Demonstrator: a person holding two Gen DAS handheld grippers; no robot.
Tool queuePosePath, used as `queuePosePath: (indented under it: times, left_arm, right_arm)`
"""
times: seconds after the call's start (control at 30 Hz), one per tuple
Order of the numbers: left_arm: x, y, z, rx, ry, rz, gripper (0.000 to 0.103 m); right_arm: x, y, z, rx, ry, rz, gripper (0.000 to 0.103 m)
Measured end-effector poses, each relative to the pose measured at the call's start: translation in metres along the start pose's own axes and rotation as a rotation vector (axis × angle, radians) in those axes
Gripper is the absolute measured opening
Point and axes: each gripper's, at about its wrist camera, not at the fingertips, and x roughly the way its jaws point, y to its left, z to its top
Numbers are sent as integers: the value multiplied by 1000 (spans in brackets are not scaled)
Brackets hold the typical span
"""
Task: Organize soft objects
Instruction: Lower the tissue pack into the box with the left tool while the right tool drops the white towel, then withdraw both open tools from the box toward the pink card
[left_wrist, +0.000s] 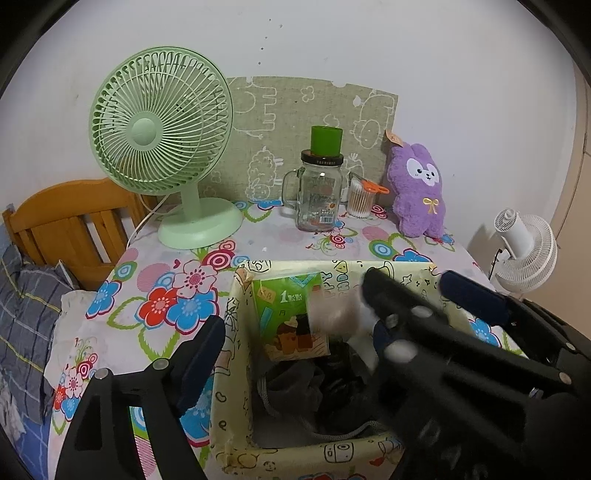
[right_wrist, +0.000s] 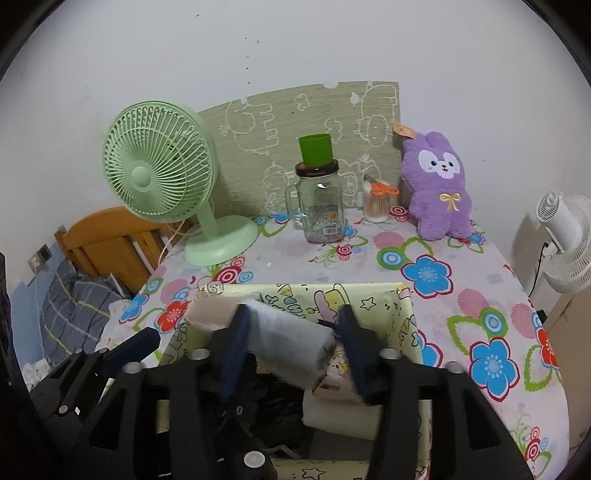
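A yellow cartoon-print storage box stands on the flowered tablecloth right in front of both grippers. Its load is a green tissue pack and dark clothing. My right gripper is open over the box. A pale wrapped soft pack, blurred, lies slantwise between its jaws, and the right pad stands off it. My left gripper is open over the box too, its jaws wide around the blurred pale pack. A purple plush rabbit sits upright at the back right.
A green desk fan stands at the back left, with a glass jar topped by a green cup beside it, then a cotton-swab tub with orange scissors. A white fan stands off the table's right edge. A wooden headboard and plaid bedding are on the left.
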Motion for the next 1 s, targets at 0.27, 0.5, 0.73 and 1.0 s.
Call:
queuePosePath:
  times: [0.27, 0.5, 0.73, 1.0]
  left_arm:
    - [-13, -2, -2, 3, -12, -6, 89]
    - [-34, -4, -3, 5, -44, -10, 89]
    - [-56, -7, -4, 9, -75, -11, 95]
    - [-82, -13, -7, 24, -109, -12, 100]
  right_arm:
    - [-13, 3, -1, -14, -10, -25, 88]
    - [-38, 8, 0, -29, -53, -50, 94]
    - [-65, 11, -1, -26, -92, -55, 99]
    - [-95, 16, -6, -25, -128, -54, 101]
